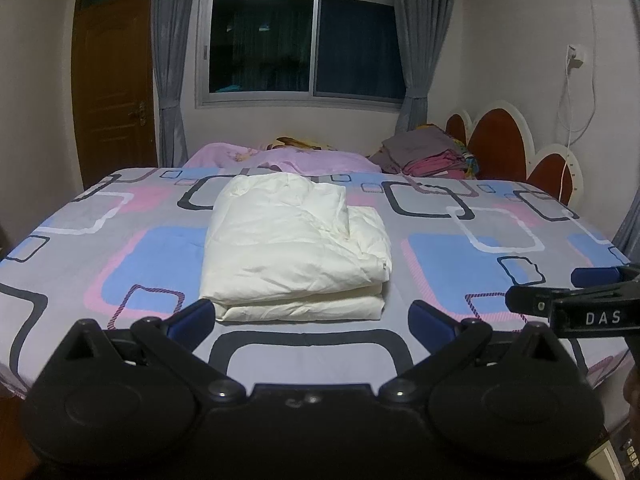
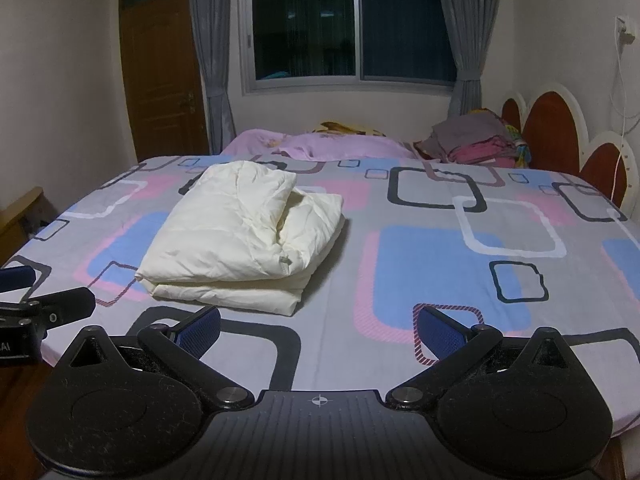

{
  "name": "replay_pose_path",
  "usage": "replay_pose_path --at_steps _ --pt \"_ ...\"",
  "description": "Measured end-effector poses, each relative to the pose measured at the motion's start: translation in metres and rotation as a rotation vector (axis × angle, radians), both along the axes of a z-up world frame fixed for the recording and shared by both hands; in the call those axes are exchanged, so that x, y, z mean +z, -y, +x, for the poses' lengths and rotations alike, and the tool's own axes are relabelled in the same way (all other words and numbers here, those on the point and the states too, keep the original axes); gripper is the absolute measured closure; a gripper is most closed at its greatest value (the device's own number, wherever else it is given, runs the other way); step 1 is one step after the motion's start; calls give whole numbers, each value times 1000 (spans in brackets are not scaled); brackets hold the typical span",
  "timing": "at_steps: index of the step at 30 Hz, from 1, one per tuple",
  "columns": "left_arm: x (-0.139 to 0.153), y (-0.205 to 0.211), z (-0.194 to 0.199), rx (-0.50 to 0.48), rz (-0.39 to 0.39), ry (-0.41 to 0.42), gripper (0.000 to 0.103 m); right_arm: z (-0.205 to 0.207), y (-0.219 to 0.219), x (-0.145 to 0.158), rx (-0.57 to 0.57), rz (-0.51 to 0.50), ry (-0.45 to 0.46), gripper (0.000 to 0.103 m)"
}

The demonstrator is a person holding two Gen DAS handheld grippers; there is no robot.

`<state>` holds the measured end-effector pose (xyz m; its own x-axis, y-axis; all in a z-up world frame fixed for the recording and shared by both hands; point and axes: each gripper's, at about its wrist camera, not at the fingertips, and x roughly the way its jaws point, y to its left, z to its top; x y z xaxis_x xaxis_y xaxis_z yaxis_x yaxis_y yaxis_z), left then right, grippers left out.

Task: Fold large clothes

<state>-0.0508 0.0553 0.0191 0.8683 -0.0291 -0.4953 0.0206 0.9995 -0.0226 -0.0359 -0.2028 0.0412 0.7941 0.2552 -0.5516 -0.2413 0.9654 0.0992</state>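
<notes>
A cream-white padded garment point(image 1: 294, 246) lies folded into a thick rectangle on the patterned bedspread point(image 1: 440, 248). It also shows in the right wrist view point(image 2: 240, 240), left of centre. My left gripper point(image 1: 312, 316) is open and empty, just in front of the garment's near edge, fingers apart. My right gripper point(image 2: 320, 330) is open and empty, to the right of and in front of the garment. The right gripper shows at the right edge of the left wrist view point(image 1: 568, 292). The left gripper shows at the left edge of the right wrist view point(image 2: 40, 300).
A pink blanket point(image 1: 288, 158) and a pile of folded clothes point(image 1: 428, 152) lie at the bed's far side near the red headboard point(image 1: 500, 148). A window with grey curtains point(image 1: 300, 40) and a brown door point(image 1: 116, 88) are behind. A white cable point(image 1: 568, 128) hangs on the right wall.
</notes>
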Motion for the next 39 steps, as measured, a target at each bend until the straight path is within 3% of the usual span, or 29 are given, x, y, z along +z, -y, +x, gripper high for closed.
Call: replay_pose_path --at_steps 39 --pt "1 -13 3 -21 0 12 1 2 2 1 9 2 -5 0"
